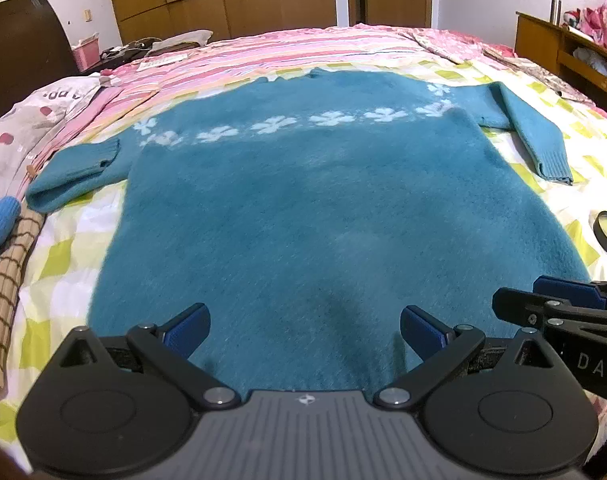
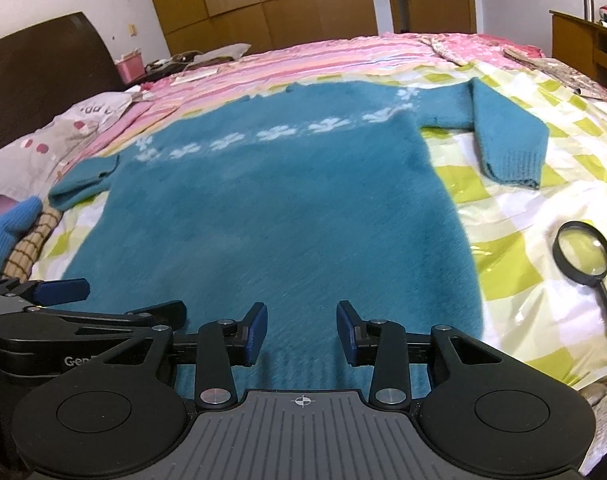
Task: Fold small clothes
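A teal knitted sweater (image 1: 303, 200) (image 2: 263, 208) with a row of white flowers across the chest lies flat on the bed, hem toward me. Its left sleeve (image 1: 75, 176) is bent at the side and its right sleeve (image 1: 539, 136) is bent downward. My left gripper (image 1: 305, 332) hovers over the hem with its fingers spread wide, open, nothing between them. My right gripper (image 2: 302, 332) is over the hem further right, its blue pads (image 2: 257, 332) apart with only the sweater's surface beneath, open. Each gripper shows at the edge of the other's view.
A black magnifying glass (image 2: 583, 248) lies on the yellow-checked sheet (image 2: 523, 208) right of the sweater. A blue glove (image 2: 7, 232) and a brown checked cloth (image 1: 3, 300) lie at the left. Pink striped bedding (image 1: 283, 52) covers the far half. A wooden desk (image 1: 563, 48) stands at the right.
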`<state>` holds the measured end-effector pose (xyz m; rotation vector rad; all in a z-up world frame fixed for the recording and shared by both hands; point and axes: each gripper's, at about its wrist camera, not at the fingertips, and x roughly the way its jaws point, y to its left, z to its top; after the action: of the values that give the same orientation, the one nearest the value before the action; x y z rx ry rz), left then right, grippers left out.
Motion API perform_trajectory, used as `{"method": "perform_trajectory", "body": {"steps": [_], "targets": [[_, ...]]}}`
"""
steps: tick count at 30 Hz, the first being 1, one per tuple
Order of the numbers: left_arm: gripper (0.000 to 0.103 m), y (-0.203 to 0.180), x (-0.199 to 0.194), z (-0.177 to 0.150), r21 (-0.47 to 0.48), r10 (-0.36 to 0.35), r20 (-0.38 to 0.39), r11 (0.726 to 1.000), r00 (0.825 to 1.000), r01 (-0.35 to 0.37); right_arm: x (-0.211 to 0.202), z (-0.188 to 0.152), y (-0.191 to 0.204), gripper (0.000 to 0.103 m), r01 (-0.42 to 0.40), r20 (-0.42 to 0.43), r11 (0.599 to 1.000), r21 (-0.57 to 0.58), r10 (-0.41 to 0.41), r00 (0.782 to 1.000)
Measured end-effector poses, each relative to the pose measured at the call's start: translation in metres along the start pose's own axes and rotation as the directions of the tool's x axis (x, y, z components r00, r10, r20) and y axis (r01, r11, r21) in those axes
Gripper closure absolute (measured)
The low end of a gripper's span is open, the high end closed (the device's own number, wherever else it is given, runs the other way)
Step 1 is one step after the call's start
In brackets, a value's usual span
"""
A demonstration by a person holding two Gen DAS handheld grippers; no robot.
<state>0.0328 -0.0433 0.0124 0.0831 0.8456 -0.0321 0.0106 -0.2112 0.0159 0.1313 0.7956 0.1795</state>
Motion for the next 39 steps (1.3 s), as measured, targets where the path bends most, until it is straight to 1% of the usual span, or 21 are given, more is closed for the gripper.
{"method": "perform_trajectory", "body": {"steps": [5, 13, 17, 20, 25, 29, 34, 39], "targets": [[0.000, -0.010, 0.007, 0.008, 0.019, 0.003, -0.022, 1.000, 1.000, -0.002, 0.002, 0.006, -0.011, 0.069, 0.016, 0.012, 1.000, 0.013, -0.016, 1.000], [0.000, -0.026, 0.021, 0.027, 0.027, -0.044, -0.067, 0.999, 0.997, 0.046, 0.010, 0.020, -0.035, 0.071, 0.041, 0.023, 0.998, 0.038, -0.042, 0.999], [0.000, -0.035, 0.029, 0.039, 0.021, -0.085, -0.097, 0.996, 0.992, 0.087, 0.013, 0.029, -0.049, 0.072, 0.053, 0.035, 0.997, 0.052, -0.054, 0.998], [0.000, -0.044, 0.034, 0.049, 0.026, -0.102, -0.106, 0.994, 0.989, 0.105, 0.015, 0.038, -0.059, 0.072, 0.071, 0.050, 0.996, 0.051, -0.073, 0.996], [0.000, -0.052, 0.047, 0.067, -0.005, -0.155, -0.146, 0.988, 0.977, 0.156, 0.023, 0.050, -0.080, 0.072, 0.112, 0.068, 0.992, 0.066, -0.116, 0.991], [0.000, -0.063, 0.057, 0.080, 0.013, -0.145, -0.145, 0.989, 0.979, 0.148, 0.030, 0.058, -0.098, 0.072, 0.152, 0.078, 0.985, 0.083, -0.158, 0.984], [0.000, -0.071, 0.070, 0.094, 0.001, -0.162, -0.167, 0.986, 0.972, 0.165, 0.039, 0.071, -0.119, 0.072, 0.203, 0.096, 0.976, 0.083, -0.211, 0.973], [0.000, -0.081, 0.082, 0.101, 0.006, -0.167, -0.184, 0.985, 0.969, 0.171, 0.050, 0.084, -0.133, 0.071, 0.228, 0.113, 0.971, 0.079, -0.236, 0.965]]}}
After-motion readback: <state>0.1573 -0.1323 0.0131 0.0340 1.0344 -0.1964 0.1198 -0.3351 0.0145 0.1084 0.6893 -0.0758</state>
